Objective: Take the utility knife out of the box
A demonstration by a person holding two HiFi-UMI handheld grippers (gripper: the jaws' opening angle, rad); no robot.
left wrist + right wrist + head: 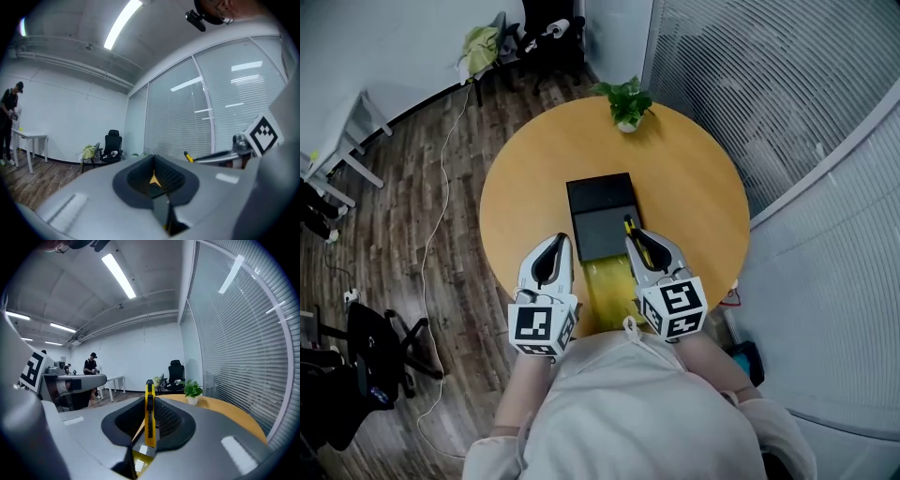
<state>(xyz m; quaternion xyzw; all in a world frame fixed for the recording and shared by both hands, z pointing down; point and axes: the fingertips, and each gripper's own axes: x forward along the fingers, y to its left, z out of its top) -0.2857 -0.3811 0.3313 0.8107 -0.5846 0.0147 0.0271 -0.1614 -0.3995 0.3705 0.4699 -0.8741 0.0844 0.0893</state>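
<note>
Matt black box (600, 197) on smooth wooden table (694, 178).

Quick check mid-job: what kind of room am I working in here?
Most likely an office or meeting room: a glass partition with blinds, a black swivel chair, and a round wooden table carrying a potted plant.
</note>
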